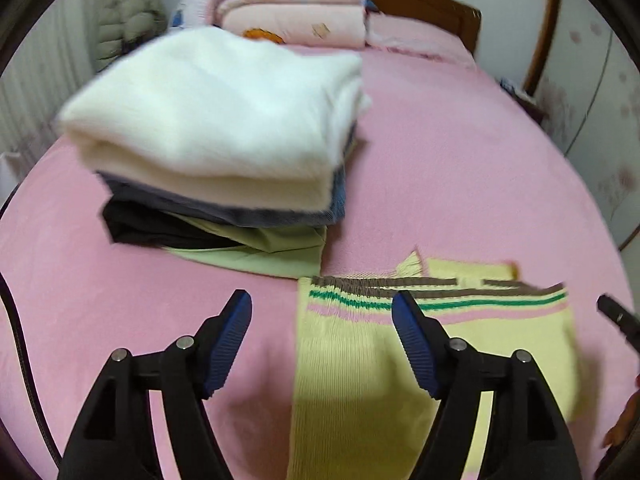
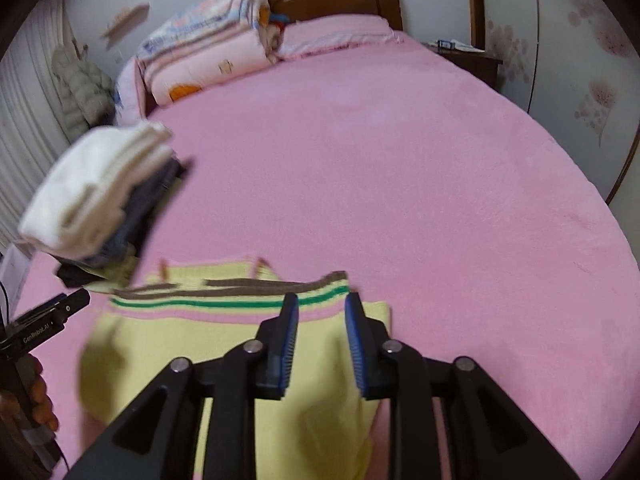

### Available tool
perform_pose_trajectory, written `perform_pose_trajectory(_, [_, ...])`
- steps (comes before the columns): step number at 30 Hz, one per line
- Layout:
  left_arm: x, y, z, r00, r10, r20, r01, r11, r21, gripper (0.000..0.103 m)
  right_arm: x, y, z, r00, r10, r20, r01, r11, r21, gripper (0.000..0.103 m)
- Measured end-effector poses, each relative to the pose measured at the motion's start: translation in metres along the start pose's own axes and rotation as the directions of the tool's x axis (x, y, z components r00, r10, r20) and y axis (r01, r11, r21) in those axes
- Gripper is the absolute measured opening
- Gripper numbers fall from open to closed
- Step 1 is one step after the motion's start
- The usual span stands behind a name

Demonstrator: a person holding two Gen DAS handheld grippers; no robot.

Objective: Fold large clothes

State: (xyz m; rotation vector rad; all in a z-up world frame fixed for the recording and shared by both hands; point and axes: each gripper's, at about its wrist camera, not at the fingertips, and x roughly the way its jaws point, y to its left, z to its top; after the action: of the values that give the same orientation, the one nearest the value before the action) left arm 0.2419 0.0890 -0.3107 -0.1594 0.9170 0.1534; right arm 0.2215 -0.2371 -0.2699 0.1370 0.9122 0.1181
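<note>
On the pink bed [image 1: 460,152], your landmark is the yellow sweater [image 1: 360,360], lying flat close in front of you with brown, green and pink stripes across its far edge. Your left gripper [image 1: 322,312] hovers over that sweater's left border: its jaws are spread wide, the left blue pad [image 1: 228,344] above bare pink sheet, the right one above the striped band, and nothing is between them. Your right gripper [image 2: 322,312] sits over the sweater's right part, near the striped hem; its jaws are only narrowly parted, and the blue pads [image 2: 290,344] appear to have no cloth between them, though you cannot tell for certain whether they touch the knit below.

Beyond the sweater and to its left stands a pile of folded clothes [image 1: 224,152]: a white fluffy garment on top, then grey-blue denim, a black piece and a pale green one at the bottom, whose near corner lies just beside the sweater's far left corner. Far beyond the sweater, at the wooden headboard [image 2: 332,0], folded quilts [image 2: 204,48] and a pink pillow [image 2: 336,36] rest. Left of the sweater, past the bed's edge, a pale puffer jacket [image 1: 124,16] hangs against the wall. Both views are blurred.
</note>
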Motion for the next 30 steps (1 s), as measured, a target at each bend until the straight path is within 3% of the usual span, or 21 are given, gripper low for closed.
perform_pose_trajectory(7, [-0.065, 0.027, -0.029, 1.000, 0.009, -0.010, -0.010, 0.999, -0.052, 0.078, -0.052, 0.015, -0.014, 0.998, 0.066, 0.017, -0.068, 0.993, 0.098, 0.028])
perform_pose_trajectory(12, [-0.072, 0.024, -0.070, 0.994, -0.065, -0.086, 0.056, 0.993, -0.104, 0.080, -0.077, 0.032, -0.032, 0.994, 0.106, 0.040, -0.109, 0.991, 0.077, 0.028])
perform_pose_trajectory(15, [-0.068, 0.026, -0.098, 0.982, -0.121, -0.143, 0.097, 0.981, -0.167, 0.080, -0.081, 0.044, -0.045, 0.995, 0.096, 0.034, -0.098, 0.994, 0.048, 0.028])
perform_pose_trajectory(21, [-0.042, 0.032, -0.148, 0.935, -0.307, -0.176, 0.237, 0.912, -0.335, 0.080, -0.077, 0.053, -0.070, 0.996, 0.081, 0.025, -0.082, 0.996, 0.020, 0.028])
perform_pose_trajectory(25, [-0.017, 0.037, -0.169, 0.909, -0.398, -0.122, 0.320, 0.855, -0.409, 0.080, -0.067, 0.059, -0.083, 0.996, 0.086, 0.009, -0.086, 0.996, 0.009, 0.026])
perform_pose_trajectory(30, [0.001, 0.043, -0.172, 0.894, -0.448, -0.006, 0.402, 0.807, -0.433, 0.080, -0.059, 0.065, -0.089, 0.994, 0.109, 0.032, -0.109, 0.994, -0.001, 0.025])
